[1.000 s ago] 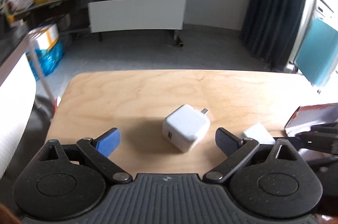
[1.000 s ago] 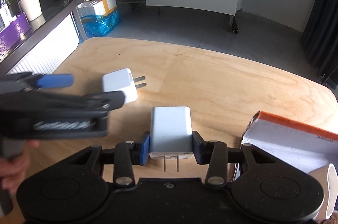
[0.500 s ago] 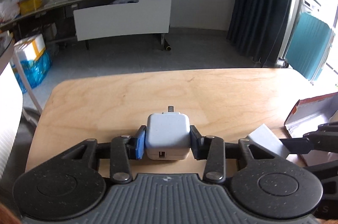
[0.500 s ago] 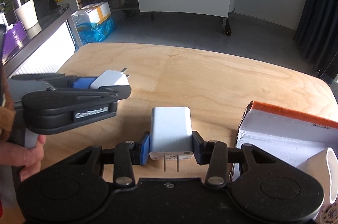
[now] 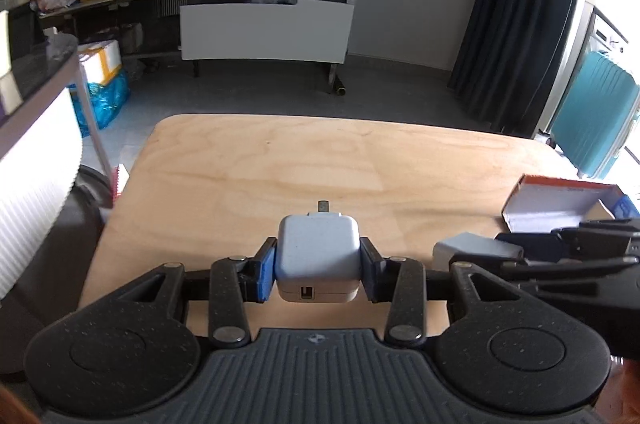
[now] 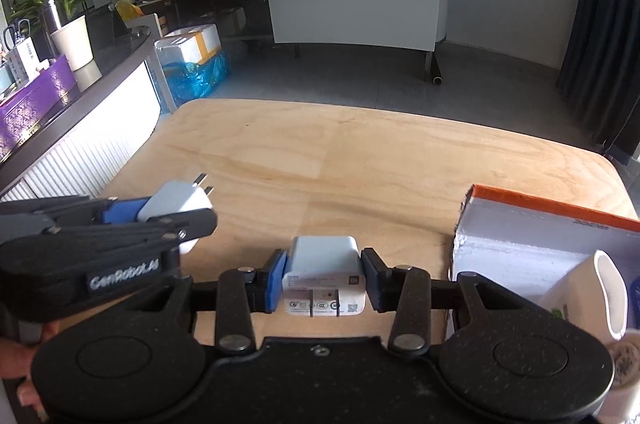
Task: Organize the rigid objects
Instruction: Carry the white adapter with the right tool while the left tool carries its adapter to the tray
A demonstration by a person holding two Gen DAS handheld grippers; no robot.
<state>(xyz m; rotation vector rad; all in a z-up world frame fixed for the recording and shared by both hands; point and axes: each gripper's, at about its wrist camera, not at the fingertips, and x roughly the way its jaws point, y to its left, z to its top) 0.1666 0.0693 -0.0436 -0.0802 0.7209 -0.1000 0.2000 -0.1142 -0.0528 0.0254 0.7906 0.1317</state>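
Observation:
My left gripper point(image 5: 318, 270) is shut on a white square charger point(image 5: 317, 260), prongs pointing away, held above the wooden table point(image 5: 320, 159). It also shows in the right wrist view point(image 6: 176, 201), at the left. My right gripper point(image 6: 324, 282) is shut on a white flat charger point(image 6: 325, 278), prongs folded toward the camera. That charger shows at the right of the left wrist view point(image 5: 464, 250). An open orange-and-white box point(image 6: 536, 236) stands on the table at the right, also in the left wrist view point(image 5: 560, 201).
A white cup point(image 6: 592, 292) sits in the box at the right. A white radiator-like cabinet point(image 6: 80, 159) stands left of the table. A low shelf with a white panel point(image 5: 264, 31) lies beyond the floor.
My left gripper closed on the square charger and lifted it off the table. The right gripper kept its hold on the flat charger and both rose a little.

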